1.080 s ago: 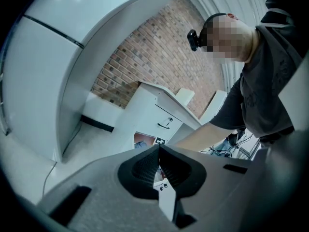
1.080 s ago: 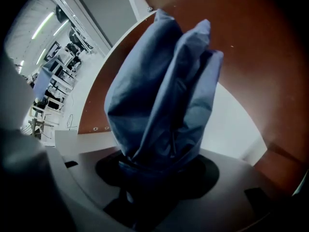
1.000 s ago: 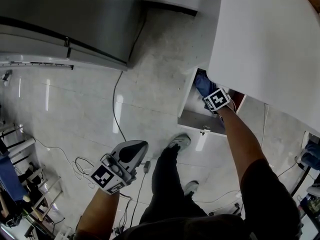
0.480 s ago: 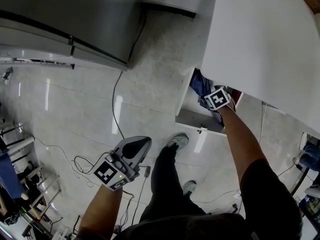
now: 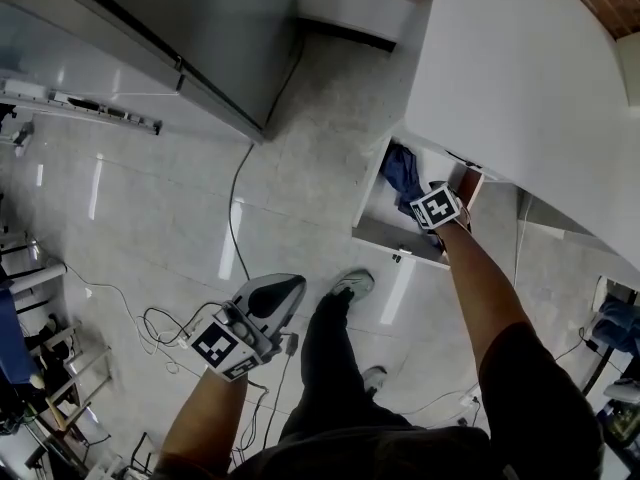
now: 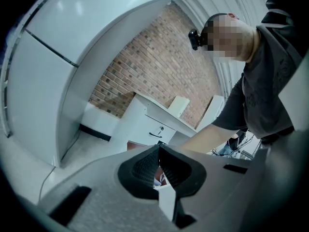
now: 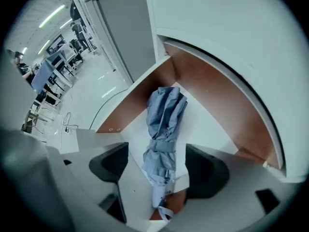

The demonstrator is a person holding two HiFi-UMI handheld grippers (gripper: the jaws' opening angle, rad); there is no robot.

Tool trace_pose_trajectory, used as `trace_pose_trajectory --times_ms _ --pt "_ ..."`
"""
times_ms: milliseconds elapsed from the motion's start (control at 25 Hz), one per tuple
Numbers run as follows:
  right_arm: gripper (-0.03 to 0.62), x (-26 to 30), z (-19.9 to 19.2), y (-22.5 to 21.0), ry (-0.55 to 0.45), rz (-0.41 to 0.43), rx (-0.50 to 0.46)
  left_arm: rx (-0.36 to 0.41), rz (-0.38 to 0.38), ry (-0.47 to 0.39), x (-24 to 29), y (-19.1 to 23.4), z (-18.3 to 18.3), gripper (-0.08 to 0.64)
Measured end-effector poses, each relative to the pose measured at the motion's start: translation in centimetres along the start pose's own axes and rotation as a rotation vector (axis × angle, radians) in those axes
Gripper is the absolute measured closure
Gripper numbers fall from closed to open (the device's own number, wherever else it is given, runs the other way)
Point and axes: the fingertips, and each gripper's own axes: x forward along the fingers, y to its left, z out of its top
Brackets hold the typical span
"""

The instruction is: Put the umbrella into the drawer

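- Pale tiled floor [image 5: 150, 218] with a trailing cable [image 5: 232, 213]; low drawer [image 5: 385, 236] pulled out from under the white cabinet [image 5: 520, 78].
- Folded blue umbrella [image 7: 164, 129] lies lengthwise on the drawer bottom, the way it fits.
- Right gripper [image 7: 159, 167] points down over it, jaws wide, pads clear of the fabric. Placement looks done.
- Left gripper [image 6: 159, 168] is held aside over the floor, jaws pressed together, empty. Probably free to push the drawer shut.

The umbrella [image 7: 165, 124] is pale blue. The drawer [image 7: 217, 95] has a white bottom and reddish-brown inner walls. The floor [image 5: 160, 198] is light grey, faintly speckled tile. The wall [image 6: 154, 66] is red-brown brick.
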Motion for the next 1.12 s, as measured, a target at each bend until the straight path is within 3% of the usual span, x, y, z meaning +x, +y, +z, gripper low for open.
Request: trace_pose_trajectory --times_ms 360,560,800,1120 --pt "0.256 -8.4 -2.6 3.1 -0.064 -0.003 0.044 0.049 -0.028 -0.020 -2.5 -5.2 2.2 0.558" --pt "0.285 -16.6 -4.0 3.6 -0.174 0.012 0.096 0.111 -0.094 -0.019 -0.7 -10.3 5.3 0.558" --pt "0.345 -29.7 -7.1 3.3 -0.349 0.025 0.160 0.166 -0.193 -0.014 2.1 -19.1 9.0 0.558" --pt "0.451 -49.1 -18.2 2.0 -0.563 -0.013 0.278 0.269 -0.396 -0.001 7.5 -34.6 13.0 0.558"
